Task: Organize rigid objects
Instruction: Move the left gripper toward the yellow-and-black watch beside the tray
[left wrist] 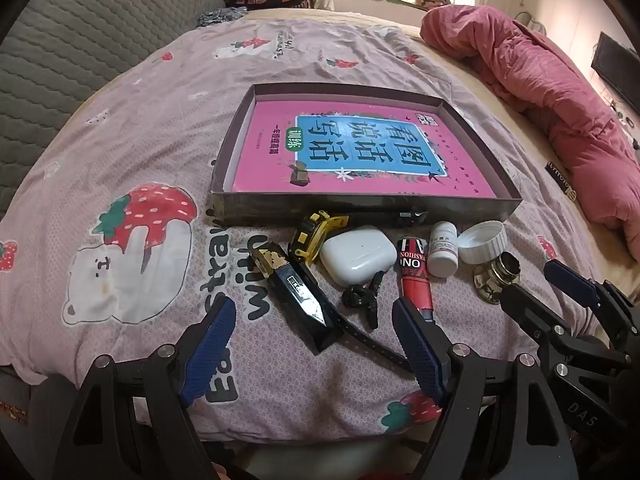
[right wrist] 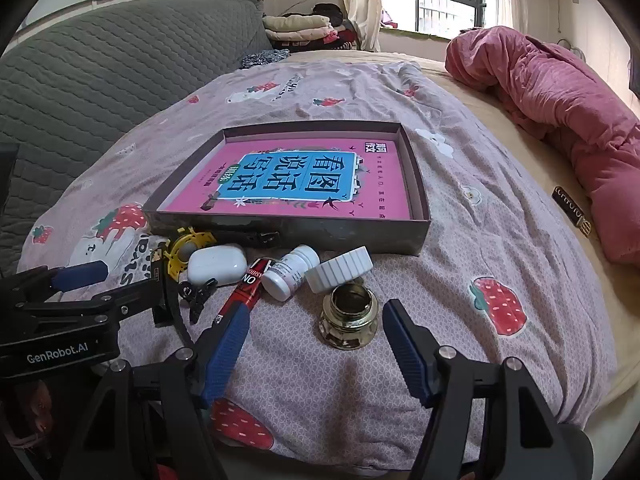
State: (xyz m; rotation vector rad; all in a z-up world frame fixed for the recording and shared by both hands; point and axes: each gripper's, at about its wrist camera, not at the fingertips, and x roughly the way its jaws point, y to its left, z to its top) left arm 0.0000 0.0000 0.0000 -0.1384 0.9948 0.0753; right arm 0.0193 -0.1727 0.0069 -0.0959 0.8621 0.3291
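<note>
A shallow grey box [left wrist: 360, 210] [right wrist: 288, 232] with a pink book [left wrist: 352, 152] [right wrist: 288, 176] inside lies on the bed. In front of it sit a black-and-gold pointed case [left wrist: 298, 296], a yellow tape measure [left wrist: 314, 234] [right wrist: 186, 250], a white earbud case [left wrist: 358, 254] [right wrist: 216, 264], a black clip [left wrist: 362, 298] [right wrist: 198, 294], a red tube [left wrist: 414, 276] [right wrist: 250, 288], a small white bottle [left wrist: 442, 252] [right wrist: 290, 270], a white ribbed lid [left wrist: 484, 240] [right wrist: 340, 268] and a brass jar [left wrist: 496, 278] [right wrist: 350, 316]. My left gripper [left wrist: 316, 338] is open above the pointed case. My right gripper [right wrist: 316, 340] is open just short of the brass jar.
The items rest on a pink strawberry-print blanket [left wrist: 140, 160] [right wrist: 460, 200]. A grey quilted sofa back [left wrist: 60, 60] [right wrist: 100, 72] rises at the left. A rolled red duvet [left wrist: 560, 100] [right wrist: 560, 100] lies at the right. Folded clothes [right wrist: 304, 26] and a window are at the far end.
</note>
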